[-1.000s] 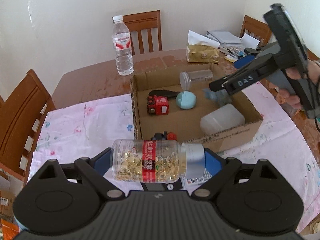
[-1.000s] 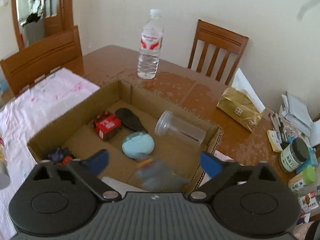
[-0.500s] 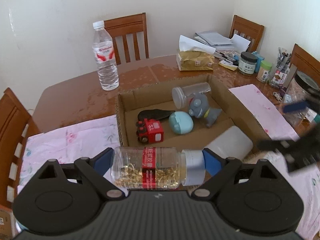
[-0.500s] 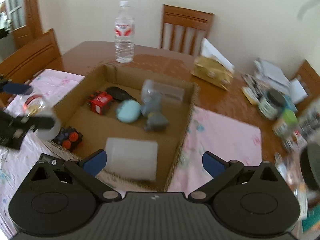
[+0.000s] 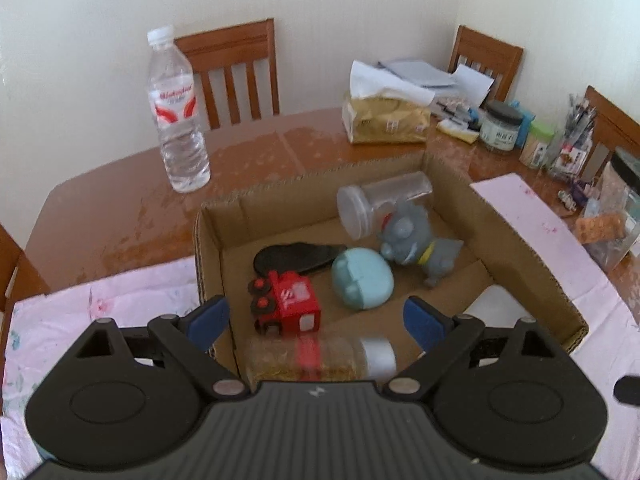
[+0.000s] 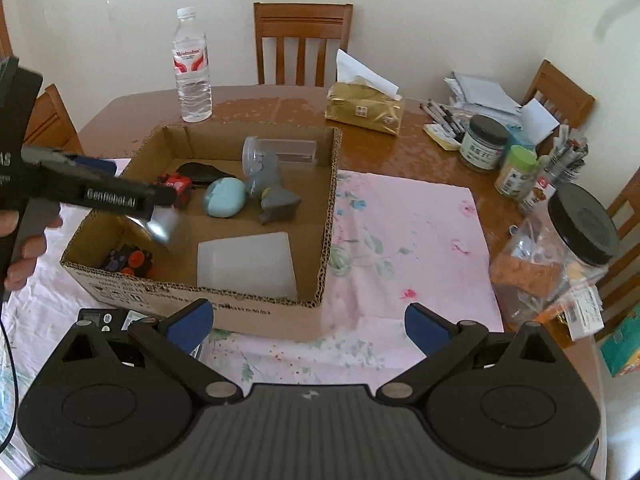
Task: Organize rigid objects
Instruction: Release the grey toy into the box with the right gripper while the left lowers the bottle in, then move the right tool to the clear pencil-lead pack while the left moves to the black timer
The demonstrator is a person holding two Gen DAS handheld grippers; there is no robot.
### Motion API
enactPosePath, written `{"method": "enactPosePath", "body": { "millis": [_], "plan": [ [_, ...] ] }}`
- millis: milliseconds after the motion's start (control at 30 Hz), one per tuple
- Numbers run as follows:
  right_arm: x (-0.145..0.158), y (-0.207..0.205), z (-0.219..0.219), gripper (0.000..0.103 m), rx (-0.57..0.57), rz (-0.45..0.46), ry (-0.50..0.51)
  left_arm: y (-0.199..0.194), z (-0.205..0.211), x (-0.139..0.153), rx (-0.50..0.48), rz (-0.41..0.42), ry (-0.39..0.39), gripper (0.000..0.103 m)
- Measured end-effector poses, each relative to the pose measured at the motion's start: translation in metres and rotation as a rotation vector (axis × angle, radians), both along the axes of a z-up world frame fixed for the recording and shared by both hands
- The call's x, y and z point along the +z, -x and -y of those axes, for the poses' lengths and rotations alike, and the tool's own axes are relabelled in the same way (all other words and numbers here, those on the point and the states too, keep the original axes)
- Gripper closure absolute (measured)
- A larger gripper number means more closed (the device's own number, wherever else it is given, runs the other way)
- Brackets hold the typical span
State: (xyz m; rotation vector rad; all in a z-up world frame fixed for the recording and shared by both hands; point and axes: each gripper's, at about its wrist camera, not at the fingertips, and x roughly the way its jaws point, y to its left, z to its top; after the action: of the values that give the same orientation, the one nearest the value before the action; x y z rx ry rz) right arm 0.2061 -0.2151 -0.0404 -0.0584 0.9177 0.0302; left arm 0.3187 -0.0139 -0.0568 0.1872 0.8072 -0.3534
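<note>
An open cardboard box lies on the pink floral cloth. It holds a red toy truck, a teal case, a grey toy dog, a clear jar, a black piece, a white container and a dark toy with orange wheels. My left gripper is open over the box's near-left part; the capsule bottle with red label and silver cap is blurred below it, free of the fingers. My right gripper is open and empty before the box.
A water bottle and a gold tissue pack stand behind the box. Jars, pens and papers crowd the right side, with a black-lidded jar close by. A small black device lies by the box. Wooden chairs surround the table.
My left gripper moved over the box and opened; the capsule bottle left its fingers and dropped toward the box floor. My right gripper pulled back from the box.
</note>
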Motion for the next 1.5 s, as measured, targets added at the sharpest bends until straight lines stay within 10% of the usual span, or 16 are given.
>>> {"method": "enactPosePath", "body": {
  "millis": [433, 867, 1500],
  "plan": [
    [-0.037, 0.006, -0.041, 0.000, -0.004, -0.042, -0.016, 0.049, -0.057, 0.034, 0.045, 0.073, -0.014, 0.003],
    [-0.090, -0.013, -0.116, 0.000, -0.045, -0.080, -0.103, 0.108, -0.136, -0.001, 0.208, 0.008, -0.020, 0.001],
    [-0.102, -0.013, -0.091, 0.000, -0.071, -0.132, -0.073, 0.120, -0.119, -0.022, 0.203, -0.040, -0.017, 0.001]
  ]
}}
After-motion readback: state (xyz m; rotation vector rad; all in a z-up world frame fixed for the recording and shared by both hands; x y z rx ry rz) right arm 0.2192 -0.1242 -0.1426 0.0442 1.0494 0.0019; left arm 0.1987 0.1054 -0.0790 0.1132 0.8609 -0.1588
